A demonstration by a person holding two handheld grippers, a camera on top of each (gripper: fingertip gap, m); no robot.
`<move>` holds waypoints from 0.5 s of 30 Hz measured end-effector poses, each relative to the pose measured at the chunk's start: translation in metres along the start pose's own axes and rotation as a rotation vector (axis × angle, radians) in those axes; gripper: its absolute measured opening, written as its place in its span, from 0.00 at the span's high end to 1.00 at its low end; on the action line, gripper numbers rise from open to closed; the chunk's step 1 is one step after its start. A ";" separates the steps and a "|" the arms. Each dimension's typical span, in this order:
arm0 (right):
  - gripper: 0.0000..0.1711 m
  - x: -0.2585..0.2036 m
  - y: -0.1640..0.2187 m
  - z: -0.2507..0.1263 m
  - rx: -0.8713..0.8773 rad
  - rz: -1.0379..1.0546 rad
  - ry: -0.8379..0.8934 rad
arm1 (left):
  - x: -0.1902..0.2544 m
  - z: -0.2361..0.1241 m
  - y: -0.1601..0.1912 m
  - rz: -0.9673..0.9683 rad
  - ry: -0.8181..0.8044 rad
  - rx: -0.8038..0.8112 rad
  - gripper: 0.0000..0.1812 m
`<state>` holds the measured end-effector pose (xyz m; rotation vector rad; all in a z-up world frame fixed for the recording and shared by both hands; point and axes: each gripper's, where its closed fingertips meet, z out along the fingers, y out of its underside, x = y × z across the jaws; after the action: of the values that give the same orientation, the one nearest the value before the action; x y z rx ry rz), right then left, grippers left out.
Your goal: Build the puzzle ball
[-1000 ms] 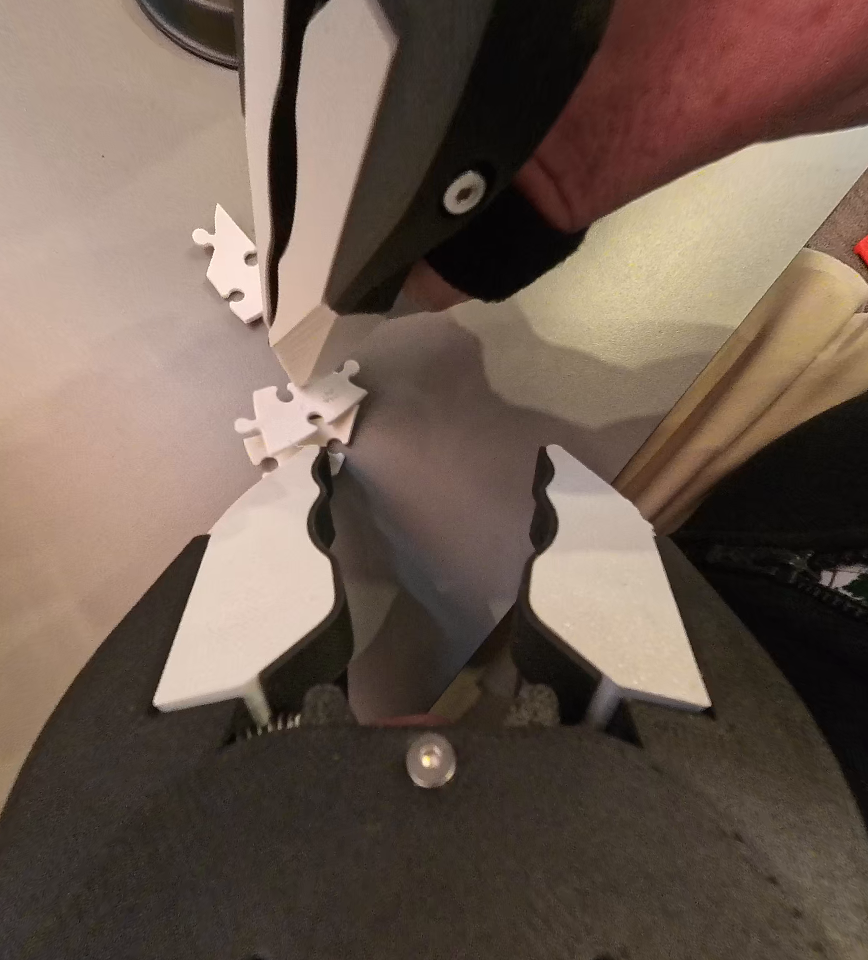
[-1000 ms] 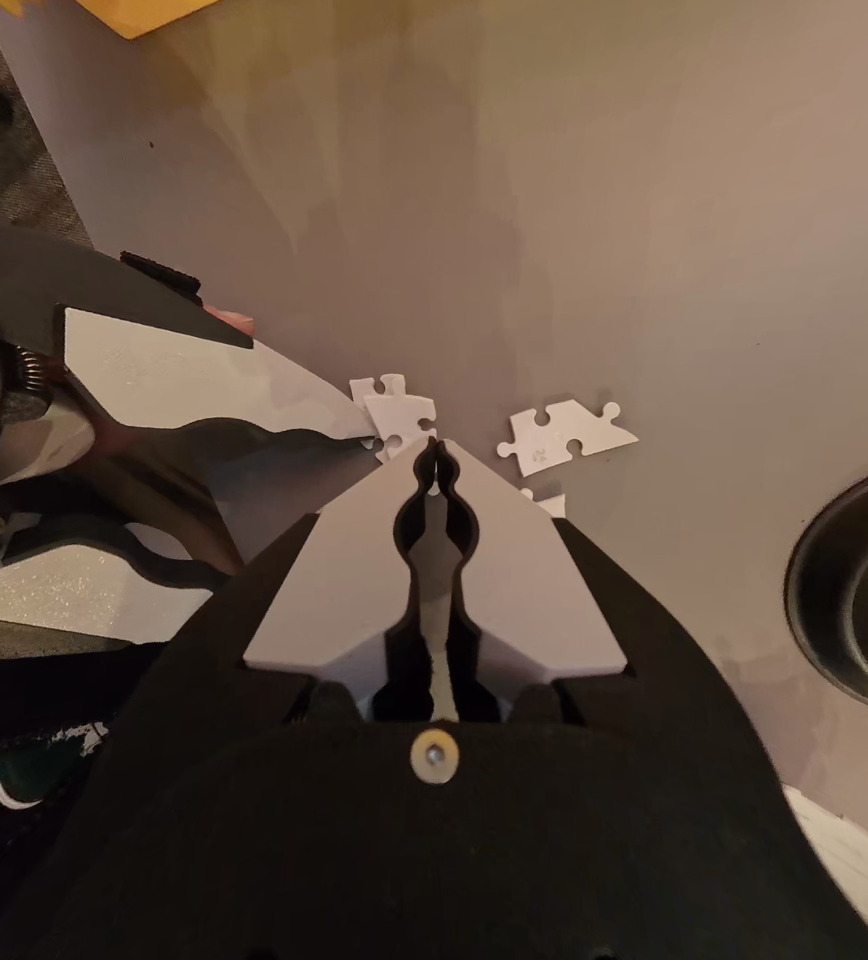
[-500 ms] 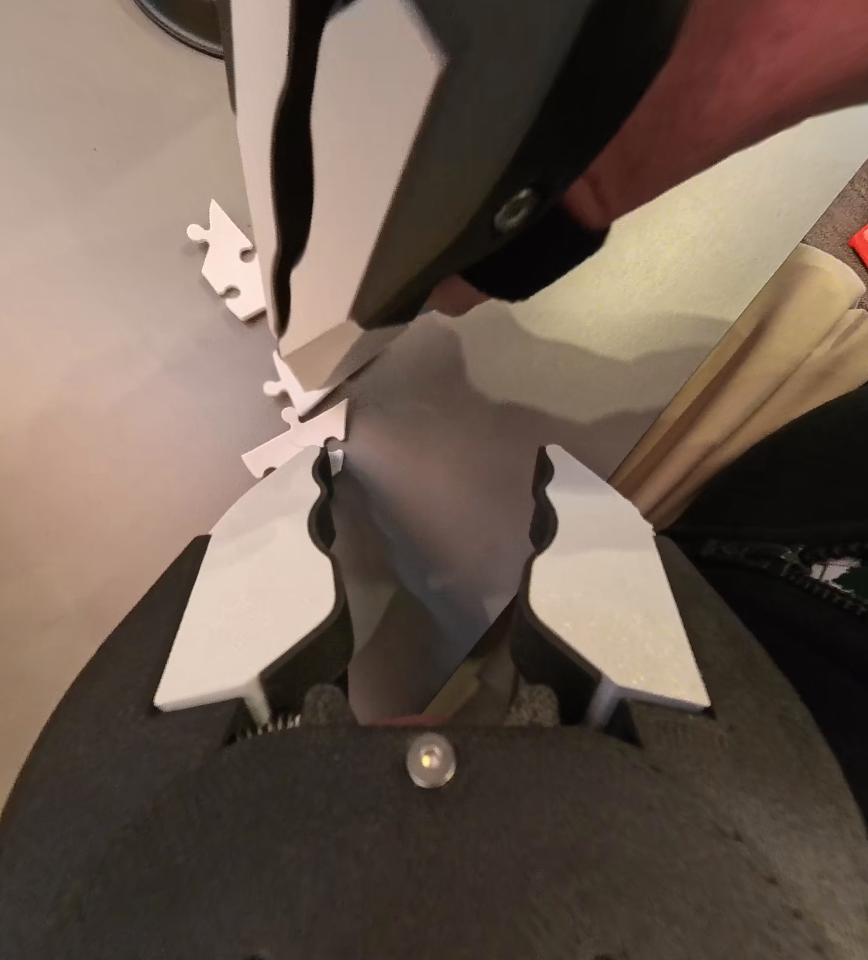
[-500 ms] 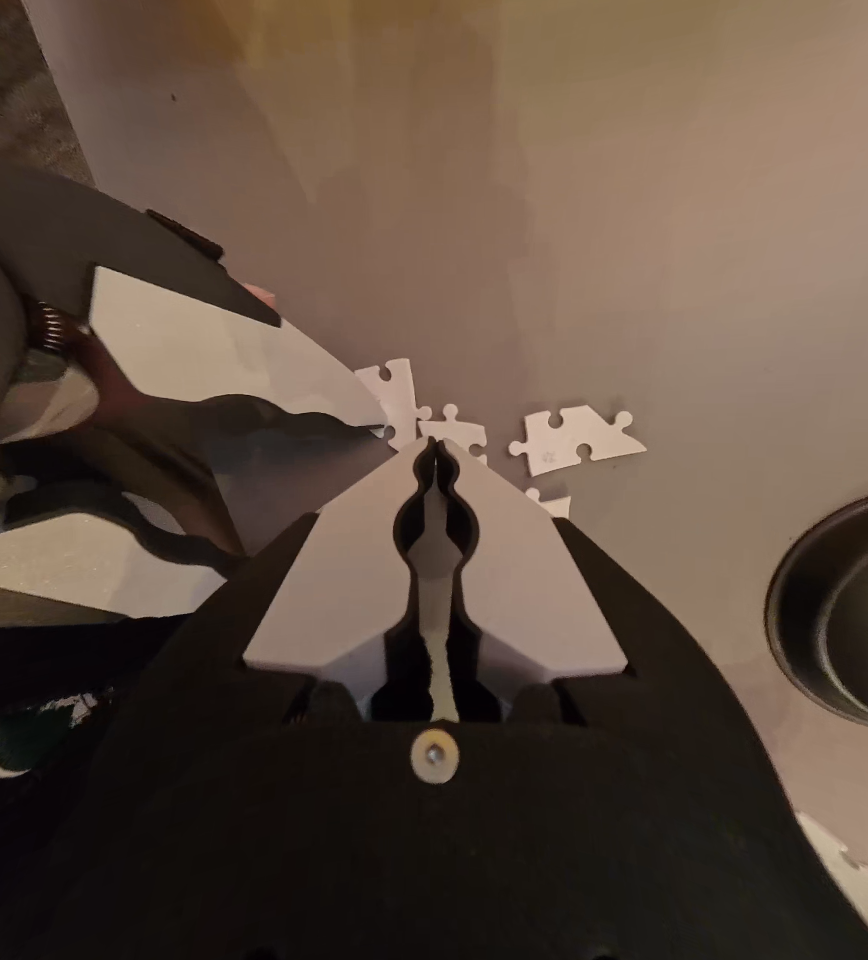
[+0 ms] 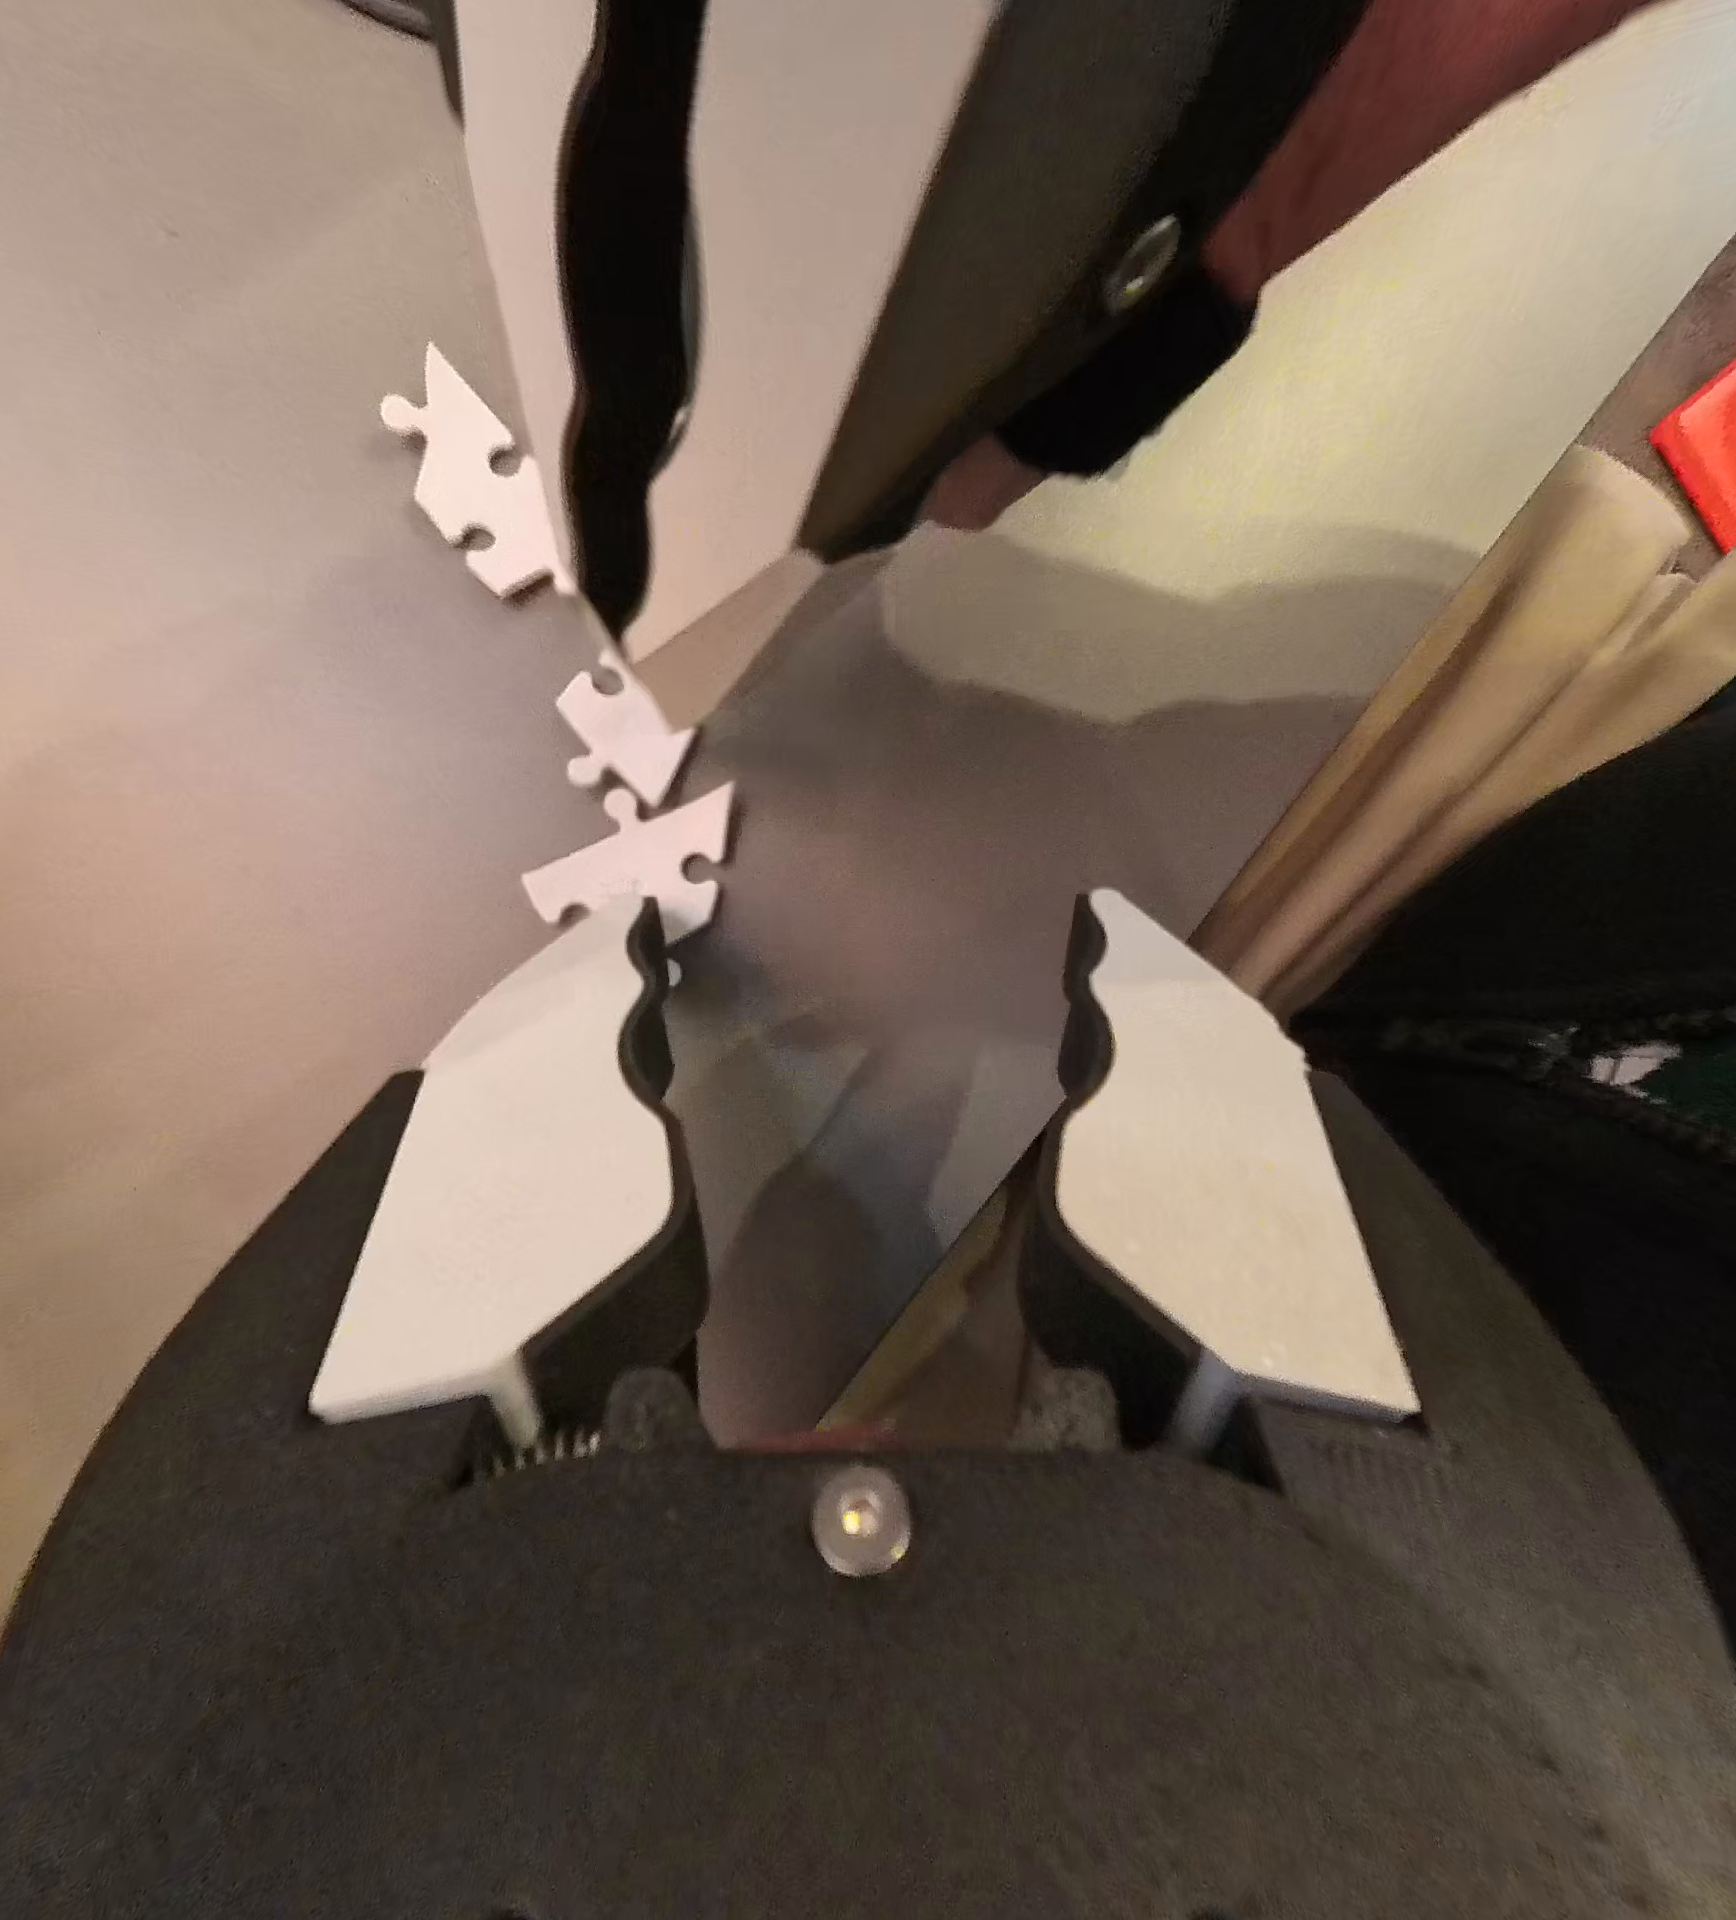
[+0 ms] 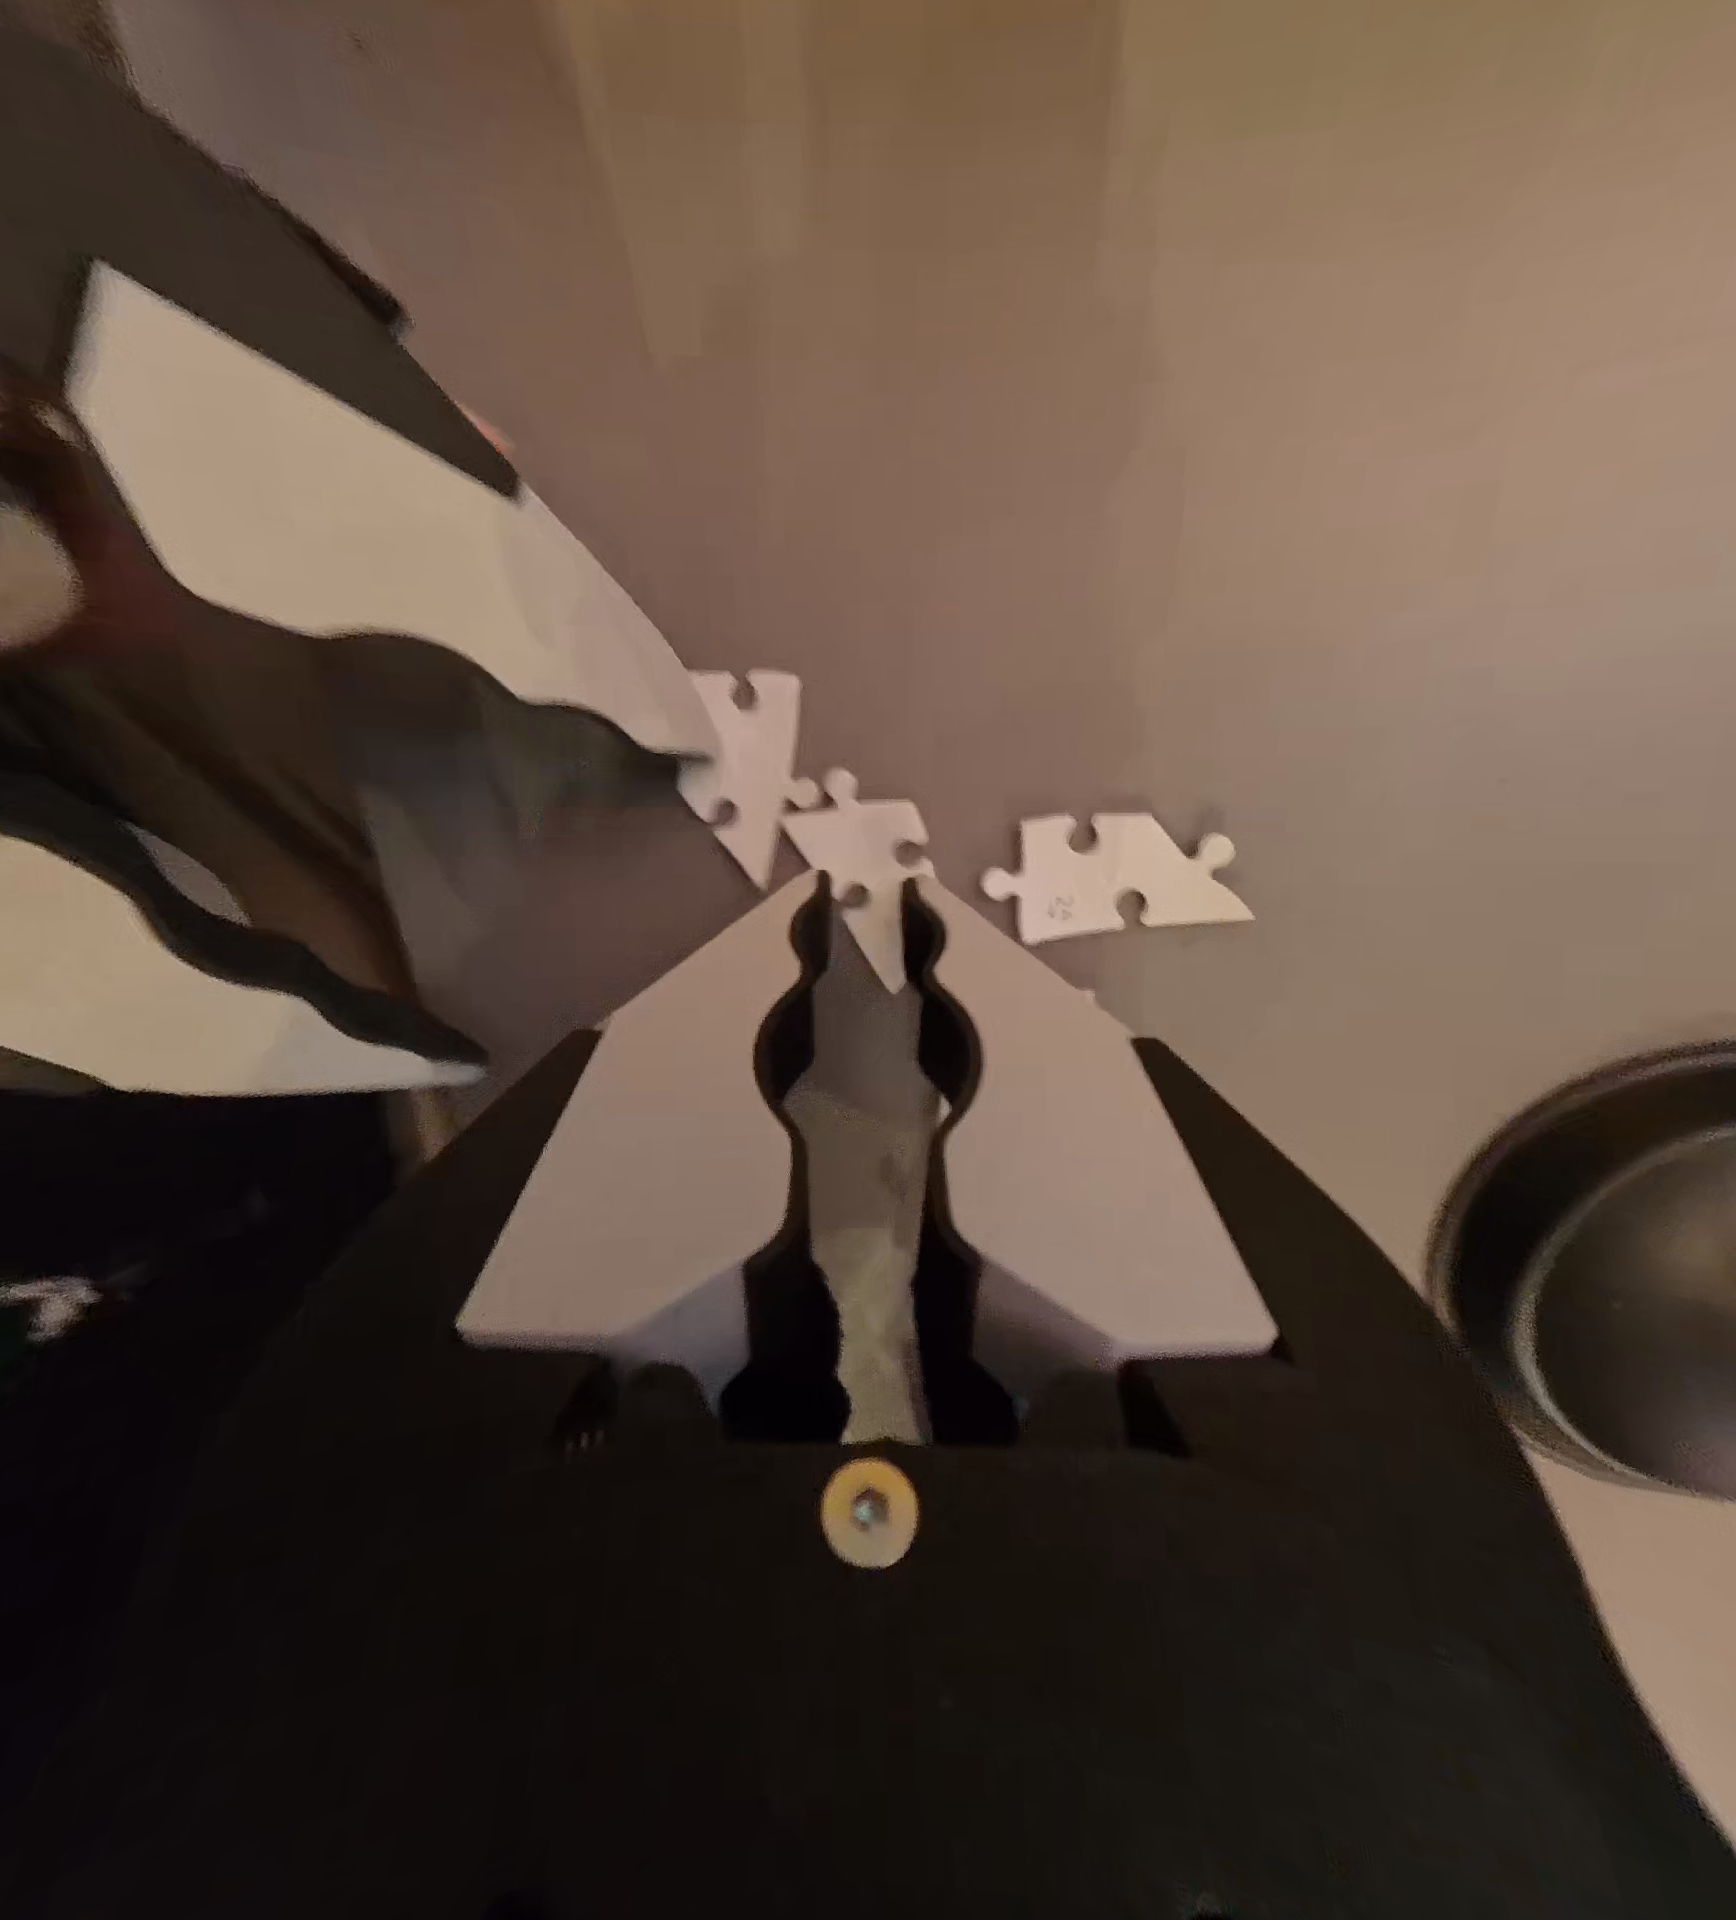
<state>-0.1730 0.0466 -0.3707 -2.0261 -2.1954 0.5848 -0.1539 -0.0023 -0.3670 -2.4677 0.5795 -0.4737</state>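
Grey tabletop (image 6: pixel 1259 436), dim warm light. R gripper (image 6: pixel 865 883), jaws slightly parted w/ a white puzzle piece (image 6: pixel 869 847) lying between the tips; whether it's pinched or just loose on the table can't be told. L gripper (image 5: pixel 869 925), jaws spread wide, one tip touching a second piece (image 5: pixel 640 868) w/o gripping it, likely to steady it for joining. Both pieces sit near-touching, tabs facing. A third piece (image 6: pixel 1113 878) lies flat just beside, apart. Dark round dish (image 6: pixel 1664 1278) sits farther off on the R gripper's right. No ball shape built yet.
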 end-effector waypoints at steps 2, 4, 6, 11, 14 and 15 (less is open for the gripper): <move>0.90 0.003 0.005 0.001 -0.034 -0.097 0.035 | -0.002 0.000 0.002 -0.006 -0.001 0.001 0.60; 0.89 -0.001 0.006 0.001 -0.039 -0.155 0.031 | -0.002 -0.001 0.003 -0.012 0.001 -0.002 0.60; 0.89 -0.001 0.006 0.002 -0.045 -0.205 0.034 | -0.003 -0.001 0.003 -0.018 0.003 0.003 0.60; 0.85 -0.003 0.005 -0.001 -0.040 -0.245 0.038 | -0.003 -0.002 0.004 -0.014 0.000 0.000 0.60; 0.85 0.000 0.006 0.002 -0.044 -0.257 0.053 | -0.003 -0.002 0.004 -0.011 0.000 -0.003 0.60; 0.85 0.000 0.006 0.002 -0.045 -0.259 0.051 | -0.003 -0.002 0.004 -0.010 0.000 -0.002 0.60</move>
<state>-0.1676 0.0465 -0.3744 -1.7146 -2.4063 0.4518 -0.1582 -0.0046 -0.3683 -2.4734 0.5678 -0.4779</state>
